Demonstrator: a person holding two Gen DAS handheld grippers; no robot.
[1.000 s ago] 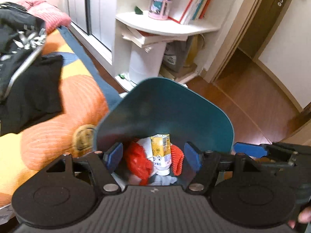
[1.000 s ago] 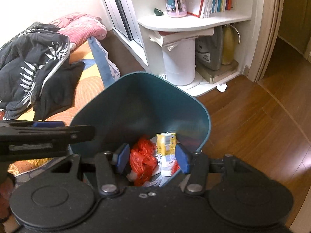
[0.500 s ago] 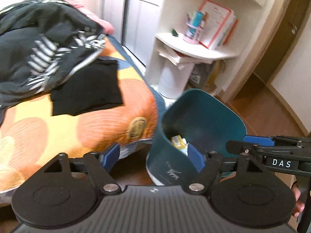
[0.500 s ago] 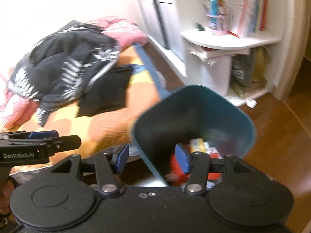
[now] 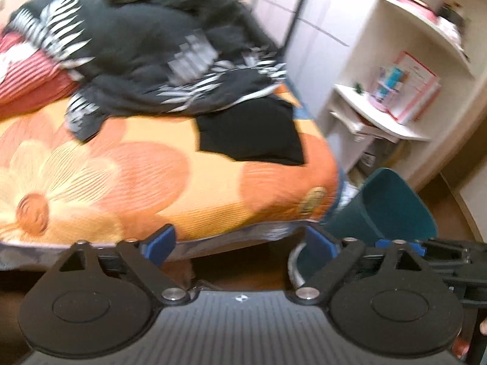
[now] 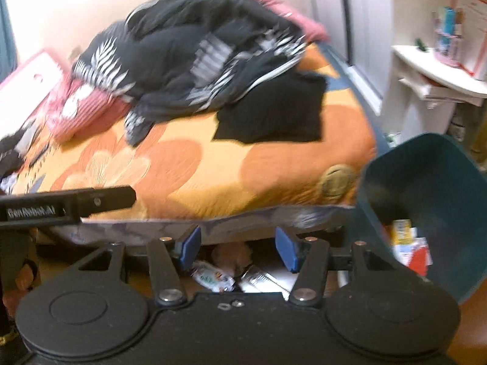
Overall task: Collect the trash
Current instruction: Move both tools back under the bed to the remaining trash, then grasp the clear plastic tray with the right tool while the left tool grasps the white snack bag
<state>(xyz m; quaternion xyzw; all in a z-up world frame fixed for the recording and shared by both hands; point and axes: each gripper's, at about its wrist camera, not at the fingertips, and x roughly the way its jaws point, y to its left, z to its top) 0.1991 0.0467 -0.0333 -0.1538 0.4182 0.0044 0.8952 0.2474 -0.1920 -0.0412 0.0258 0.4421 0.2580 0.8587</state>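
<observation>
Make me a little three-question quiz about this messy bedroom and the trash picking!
1. True or false: the right gripper is open with nothing between its fingers.
2. Where is the trash still waiting? A) on the bed B) on the floor under the bed's edge C) on the white shelf
3. Fill in: the teal bin stands to the ___ of the bed in the right wrist view.

Key
1. True.
2. B: crumpled wrappers lie there, just beyond the right gripper.
3. Right.
</observation>
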